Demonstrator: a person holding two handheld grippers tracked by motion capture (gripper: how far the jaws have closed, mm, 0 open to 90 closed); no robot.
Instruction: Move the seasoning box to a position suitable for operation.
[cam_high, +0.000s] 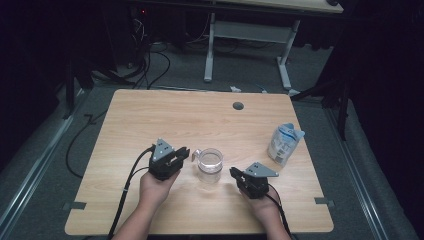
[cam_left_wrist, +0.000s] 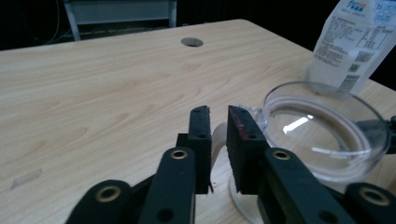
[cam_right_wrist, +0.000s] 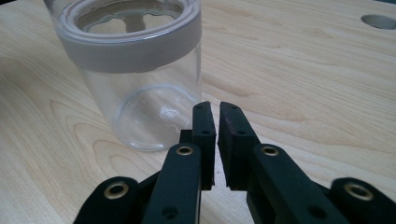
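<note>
A clear cup (cam_high: 209, 165) with a side handle (cam_high: 196, 155) stands upright near the middle of the table's front half. My left gripper (cam_high: 186, 151) is at the cup's left. In the left gripper view its jaws (cam_left_wrist: 218, 112) are nearly together with the pale handle (cam_left_wrist: 219, 137) between them, and the cup's rim (cam_left_wrist: 327, 116) is just to their right. My right gripper (cam_high: 233, 172) sits low at the cup's right. In the right gripper view it (cam_right_wrist: 215, 106) is shut with nothing in it, a short way from the cup's base (cam_right_wrist: 140, 116).
A white and blue pouch (cam_high: 285, 142) stands upright near the table's right edge, also seen in the left gripper view as the pouch (cam_left_wrist: 355, 42) behind the cup. A round cable hole (cam_high: 238, 105) lies at the far middle. Beyond the table are a floor with cables and another desk's legs (cam_high: 210, 50).
</note>
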